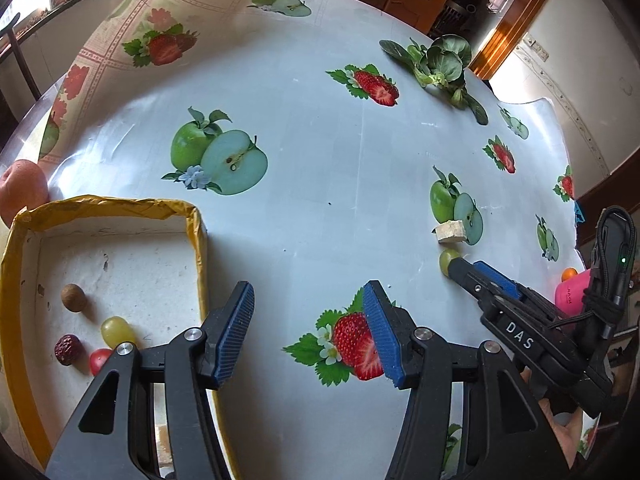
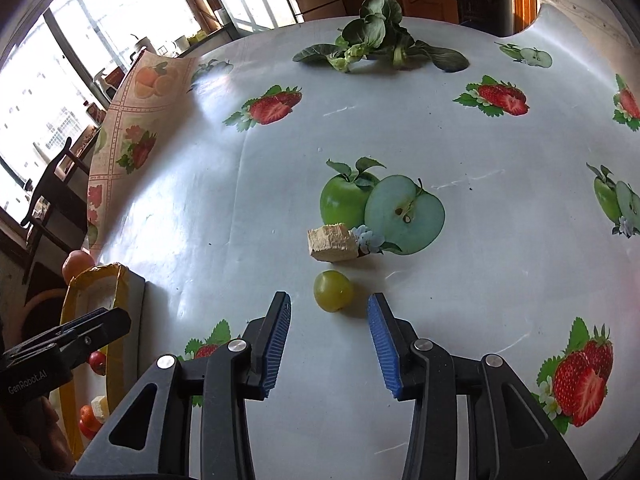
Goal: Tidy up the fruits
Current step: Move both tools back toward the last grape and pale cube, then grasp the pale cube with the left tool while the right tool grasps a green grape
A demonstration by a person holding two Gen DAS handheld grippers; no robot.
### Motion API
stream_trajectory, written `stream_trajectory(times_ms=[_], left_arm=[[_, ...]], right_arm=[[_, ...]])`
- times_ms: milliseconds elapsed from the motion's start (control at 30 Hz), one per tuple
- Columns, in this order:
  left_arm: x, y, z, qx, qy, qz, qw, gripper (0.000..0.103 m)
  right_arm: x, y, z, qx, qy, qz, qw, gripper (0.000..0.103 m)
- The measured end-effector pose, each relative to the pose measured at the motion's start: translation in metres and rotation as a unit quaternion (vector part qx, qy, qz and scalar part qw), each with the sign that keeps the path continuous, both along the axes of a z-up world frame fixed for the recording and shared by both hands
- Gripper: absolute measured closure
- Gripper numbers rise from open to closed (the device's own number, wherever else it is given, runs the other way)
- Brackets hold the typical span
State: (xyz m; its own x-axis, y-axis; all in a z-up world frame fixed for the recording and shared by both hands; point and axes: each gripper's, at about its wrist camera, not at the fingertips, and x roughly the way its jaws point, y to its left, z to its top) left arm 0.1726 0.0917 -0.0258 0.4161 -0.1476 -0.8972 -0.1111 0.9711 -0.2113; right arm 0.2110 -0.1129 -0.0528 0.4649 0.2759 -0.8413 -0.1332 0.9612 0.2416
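A green grape (image 2: pixel 333 290) lies on the table just ahead of my open right gripper (image 2: pixel 329 312), between the line of its two fingertips but not touched; it also shows in the left wrist view (image 1: pixel 447 260). A white box with a yellow taped rim (image 1: pixel 192 216) stands at the left; it holds a brown nut (image 1: pixel 73 297), a green grape (image 1: pixel 116 329), a red date (image 1: pixel 69 349) and a cherry tomato (image 1: pixel 99 361). My left gripper (image 1: pixel 308 300) is open and empty just right of the box. The right gripper (image 1: pixel 472 276) shows in the left wrist view.
A beige cake piece (image 2: pixel 333 241) lies just beyond the grape. A leafy green vegetable (image 2: pixel 372 36) lies at the table's far side. A peach (image 1: pixel 22 190) sits behind the box. The tablecloth (image 2: pixel 440 132) has printed fruit. A pink object (image 1: pixel 572 292) is off the right edge.
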Motion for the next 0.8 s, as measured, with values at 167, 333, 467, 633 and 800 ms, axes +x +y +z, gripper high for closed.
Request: stream_trajectory(times_ms=[167,333,467,633,800], left_arm=[[0.016,-0.024,-0.008,-0.005,0.006,-0.019,0.9998,0.048],[0.033,-0.063,-0.018,-0.018,0.006,-0.051,0.9985,0.045],[0.051,-0.101,-0.026,-0.025,0.005,-0.068,0.9974,0.043],[0.075,-0.132,-0.042,-0.015,0.017,-0.068,0.9974,0.036],[0.08,-0.138,-0.045,0.006,0.01,-0.066,0.9977,0.074]], right_arm=[[0.014,0.011,-0.02,-0.03,0.009,0.023,0.999,0.071],[-0.004,-0.01,-0.008,-0.017,-0.017,0.018,1.0,0.079],[-0.025,-0.047,0.003,0.025,-0.019,-0.02,0.999,0.079],[-0.043,-0.072,0.005,0.042,-0.014,-0.04,0.998,0.079],[-0.05,-0.084,0.005,0.043,-0.007,-0.046,0.998,0.079]])
